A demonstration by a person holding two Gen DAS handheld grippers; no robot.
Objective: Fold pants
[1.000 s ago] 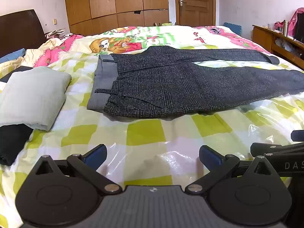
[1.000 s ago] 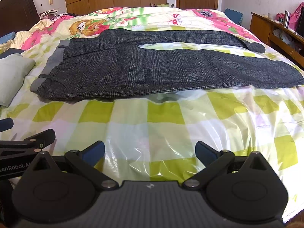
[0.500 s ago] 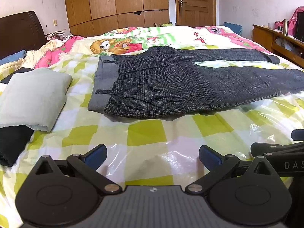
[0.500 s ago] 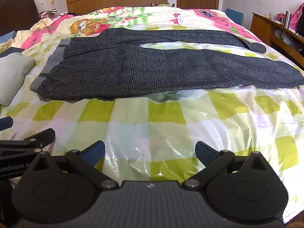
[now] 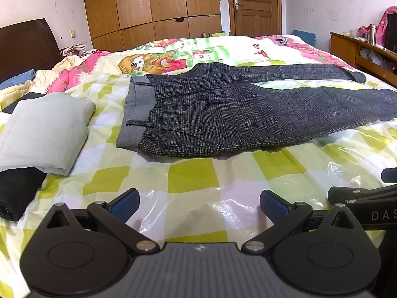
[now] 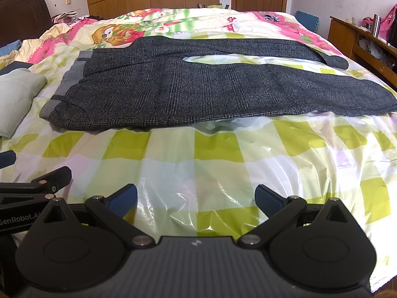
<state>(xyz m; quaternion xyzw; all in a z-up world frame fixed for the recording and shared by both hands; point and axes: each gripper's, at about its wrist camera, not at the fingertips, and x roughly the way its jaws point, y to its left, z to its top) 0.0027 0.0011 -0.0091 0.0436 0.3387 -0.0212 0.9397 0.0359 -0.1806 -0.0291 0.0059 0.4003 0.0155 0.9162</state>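
Note:
Dark grey checked pants [image 5: 235, 114] [image 6: 198, 87] lie flat on the bed, waistband to the left with its grey lining turned out, both legs stretched to the right and slightly apart. My left gripper [image 5: 199, 204] is open over the checked plastic sheet, well short of the pants' near edge. My right gripper [image 6: 196, 197] is likewise open and empty, hovering above the sheet in front of the pants. Each gripper's side shows at the edge of the other's view.
A folded pale grey garment [image 5: 44, 129] lies on a black one [image 5: 15, 191] at the left of the bed. A cartoon quilt [image 6: 173, 22] covers the far side. A wooden shelf [image 6: 359, 42] stands at the right, with a wardrobe and door behind.
Both views have tilted up a little, so the pants sit slightly lower in frame. Both grippers stay open and the pants have not moved.

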